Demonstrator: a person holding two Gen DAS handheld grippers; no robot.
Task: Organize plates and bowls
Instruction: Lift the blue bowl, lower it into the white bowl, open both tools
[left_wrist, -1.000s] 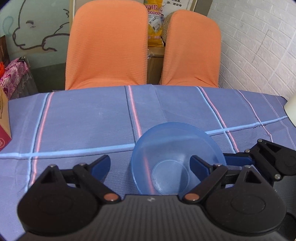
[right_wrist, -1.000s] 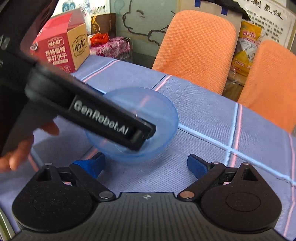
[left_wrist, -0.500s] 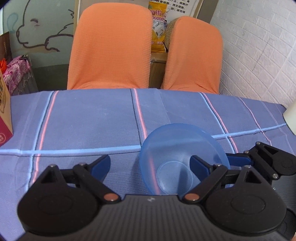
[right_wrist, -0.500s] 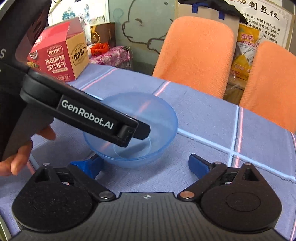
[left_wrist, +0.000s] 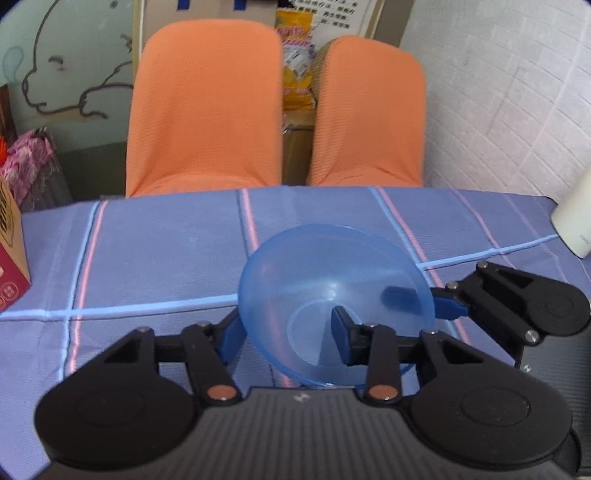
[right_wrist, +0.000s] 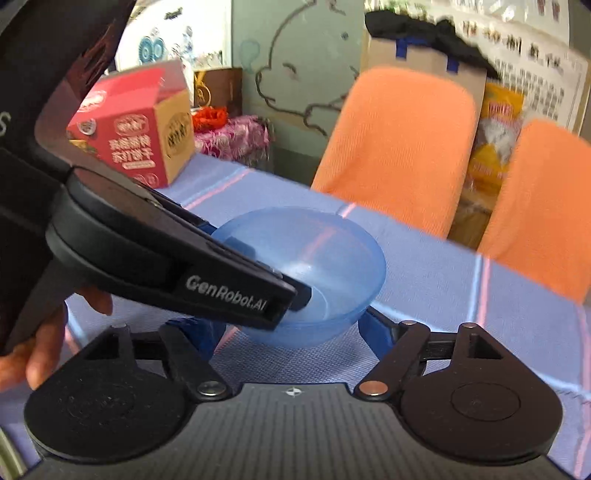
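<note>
Between the fingers of the left claw (left_wrist: 284, 332) sat the near wall of the bowl (left_wrist: 332, 280), 1 finger outside it and 1 inside, down by the floor of the bowl. The claw was part closed, but I could not tell whether it pinched the wall or only straddled it. The right claw (right_wrist: 291, 328) was spread wide, with the bowl's lower body between its 2 fingers and nothing gripped.

The likeliest trouble, as I judged it, was a poor hold. The bowl looked like thin, smooth plastic with a sloping wall, so a pinch on 1 side could slide up and off, or tip the bowl as it rose. The 2 claws also crowded the same bowl. If the right one closed or pushed while the left lifted, they could knock together or twist the bowl out. The cloth on the counter (left_wrist: 147, 258) might drag and wrinkle if the bowl were slid rather than raised.

Ahead of the left claw lay a broad bare stretch of cloth, ending at the far edge, with 2 chairs (left_wrist: 203, 110) just beyond. To its far left stood a red box (right_wrist: 136, 136), and to its far right a white object (left_wrist: 576, 221) by the corner. Both were well apart from the bowl. No plates or other bowls showed.
</note>
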